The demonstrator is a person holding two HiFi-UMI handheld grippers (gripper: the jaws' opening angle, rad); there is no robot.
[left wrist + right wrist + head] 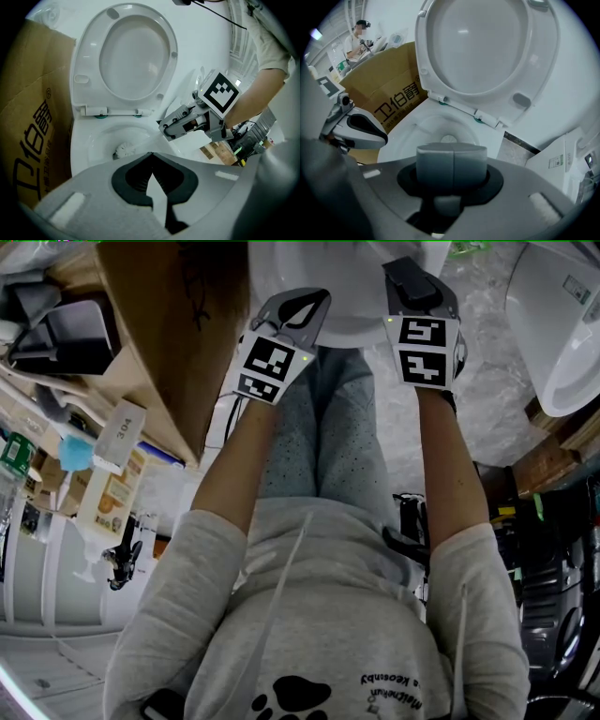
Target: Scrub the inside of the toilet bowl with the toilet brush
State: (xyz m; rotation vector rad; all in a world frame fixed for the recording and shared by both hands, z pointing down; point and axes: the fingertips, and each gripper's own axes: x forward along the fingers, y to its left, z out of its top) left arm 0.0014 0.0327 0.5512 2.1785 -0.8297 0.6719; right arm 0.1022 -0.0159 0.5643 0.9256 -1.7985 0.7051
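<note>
I see a grey mottled floor (487, 399) below and a plain white wall (206, 37) behind. A brown cardboard box (169, 324) stands at the left side, and another white ceramic fixture (562, 334) at the far right.

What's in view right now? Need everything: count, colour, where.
toilet: one, white, straight ahead, seat and lid raised
toilet brush: one, white head, down in the bowl, handle running up to the right hand-held gripper
cardboard box: one, brown with dark print, against the toilet's left side
second fixture: one, white, upper right of the head view, looks like another toilet
shelf clutter: boxes and bottles, mixed colours, far left of the head view, too crowded to count
other person: one, pale top, far behind the box
left hand-held gripper: one, grey, over the bowl, jaws together, empty
right hand-held gripper: one, grey, jaws closed on the brush handle
</note>
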